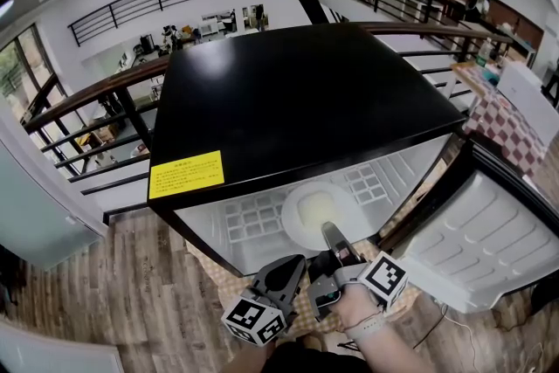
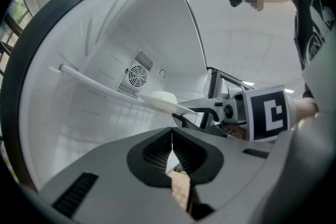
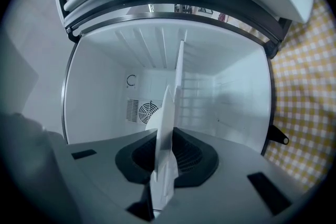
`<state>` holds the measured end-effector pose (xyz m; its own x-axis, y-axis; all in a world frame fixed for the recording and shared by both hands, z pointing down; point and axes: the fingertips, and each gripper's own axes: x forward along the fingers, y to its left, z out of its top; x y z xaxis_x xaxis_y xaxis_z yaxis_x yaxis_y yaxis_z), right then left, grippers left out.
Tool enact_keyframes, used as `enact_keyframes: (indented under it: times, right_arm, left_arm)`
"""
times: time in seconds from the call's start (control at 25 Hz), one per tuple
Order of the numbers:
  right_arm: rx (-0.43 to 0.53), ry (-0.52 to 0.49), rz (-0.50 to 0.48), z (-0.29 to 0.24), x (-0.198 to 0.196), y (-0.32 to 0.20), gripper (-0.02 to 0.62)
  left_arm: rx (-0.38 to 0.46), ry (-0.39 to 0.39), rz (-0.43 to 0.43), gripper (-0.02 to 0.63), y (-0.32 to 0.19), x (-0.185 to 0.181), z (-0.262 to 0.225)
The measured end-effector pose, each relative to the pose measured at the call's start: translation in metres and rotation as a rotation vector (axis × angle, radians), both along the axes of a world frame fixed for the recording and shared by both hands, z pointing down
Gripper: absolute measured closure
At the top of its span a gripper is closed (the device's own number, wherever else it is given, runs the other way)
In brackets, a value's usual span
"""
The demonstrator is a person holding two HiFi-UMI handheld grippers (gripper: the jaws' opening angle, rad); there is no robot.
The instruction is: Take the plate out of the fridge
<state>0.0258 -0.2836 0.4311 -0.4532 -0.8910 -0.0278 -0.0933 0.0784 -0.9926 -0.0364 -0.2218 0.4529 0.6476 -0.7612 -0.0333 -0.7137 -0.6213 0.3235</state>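
one plate [image 1: 314, 212] flat on fridge shelf [image 1: 251, 224], rim pinched in right gripper [image 1: 330, 233]; left gripper [image 2: 172, 150] fingers together

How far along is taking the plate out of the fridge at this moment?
Done: the fridge door stands open. In hand: the right gripper has its jaws closed on the rim of the plate, which lies on the wire shelf inside. The left gripper is shut and empty. Left: lifting the plate off the shelf and out.
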Motion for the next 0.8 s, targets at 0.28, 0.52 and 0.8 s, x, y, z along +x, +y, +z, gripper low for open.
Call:
enact_keyframes:
  times: [0.28, 0.52, 0.8]
  right_arm:
    - [0.003, -0.042, 0.005, -0.001, 0.002, 0.003, 0.54]
    - [0.002, -0.061, 0.0, -0.002, 0.0, 0.008, 0.541]
    - [-0.004, -0.097, -0.001, -0.001, -0.002, 0.017, 0.541]
  left_arm:
    - [0.0, 0.0, -0.015, 0.597, 0.002, -0.005, 0.0]
    - [0.005, -0.001, -0.015, 0.597, 0.004, -0.005, -0.001]
    - [0.003, 0.001, -0.008, 0.597, 0.007, -0.004, -0.002]
